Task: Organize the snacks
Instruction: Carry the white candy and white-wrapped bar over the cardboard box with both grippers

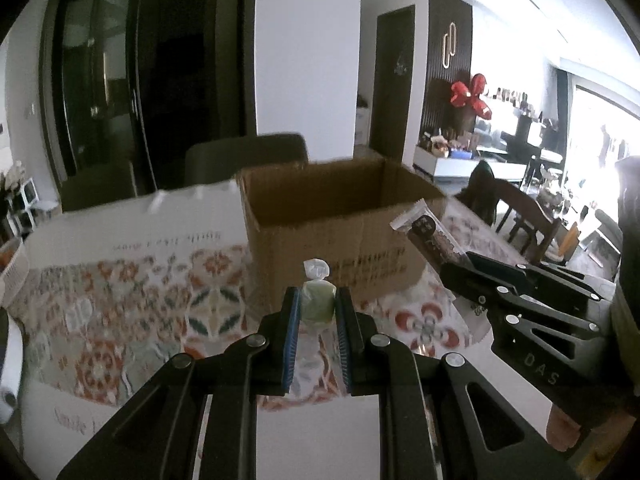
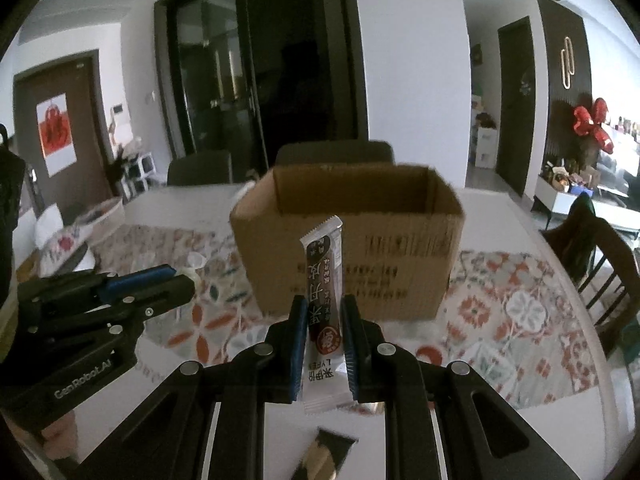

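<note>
Both tools are hovering short of the open cardboard box (image 2: 348,236), the left gripper (image 1: 318,312) pinching a green wrapped candy (image 1: 318,304) and the right gripper (image 2: 323,320) clamping a brown snack stick (image 2: 323,280), while another dark packet (image 2: 324,456) is lying on the table (image 2: 520,412), waiting.

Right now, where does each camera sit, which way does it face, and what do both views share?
Left wrist: rides the left tool, shut on a green wrapped candy, facing the cardboard box; the right tool and fingertips show at right.
Right wrist: rides the right tool, shut on a brown snack stick, facing the same box; the left tool shows at left.
Shared: box, patterned tablecloth, dark chairs.
</note>
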The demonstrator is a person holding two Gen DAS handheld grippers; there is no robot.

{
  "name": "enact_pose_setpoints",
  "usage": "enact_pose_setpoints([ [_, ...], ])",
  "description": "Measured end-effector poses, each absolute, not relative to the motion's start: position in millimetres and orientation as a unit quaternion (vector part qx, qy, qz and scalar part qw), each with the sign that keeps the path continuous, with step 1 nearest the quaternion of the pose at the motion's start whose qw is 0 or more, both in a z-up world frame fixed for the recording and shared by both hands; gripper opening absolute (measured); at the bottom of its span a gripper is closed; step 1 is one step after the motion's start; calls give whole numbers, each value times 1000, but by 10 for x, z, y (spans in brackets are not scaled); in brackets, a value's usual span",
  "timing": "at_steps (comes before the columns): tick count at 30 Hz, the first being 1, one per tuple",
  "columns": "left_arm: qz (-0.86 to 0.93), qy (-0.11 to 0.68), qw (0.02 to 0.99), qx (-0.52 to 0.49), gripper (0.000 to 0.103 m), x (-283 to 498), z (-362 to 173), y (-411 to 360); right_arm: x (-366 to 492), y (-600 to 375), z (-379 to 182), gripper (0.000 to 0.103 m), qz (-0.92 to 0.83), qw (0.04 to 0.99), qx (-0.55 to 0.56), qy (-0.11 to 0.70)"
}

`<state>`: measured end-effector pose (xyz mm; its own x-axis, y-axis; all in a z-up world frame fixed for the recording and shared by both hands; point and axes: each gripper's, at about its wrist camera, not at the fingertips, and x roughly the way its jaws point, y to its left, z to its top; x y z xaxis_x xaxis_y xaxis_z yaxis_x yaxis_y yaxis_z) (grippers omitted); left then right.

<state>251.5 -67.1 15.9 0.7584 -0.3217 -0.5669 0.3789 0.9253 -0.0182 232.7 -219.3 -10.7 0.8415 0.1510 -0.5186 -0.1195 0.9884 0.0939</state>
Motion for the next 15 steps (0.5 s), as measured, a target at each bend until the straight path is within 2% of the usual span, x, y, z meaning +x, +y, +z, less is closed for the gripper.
enact_pose_setpoints([
  [15,-209,255,942,67,19,3161,610,-895,2881,-2393,393,18,56,970,46,232],
])
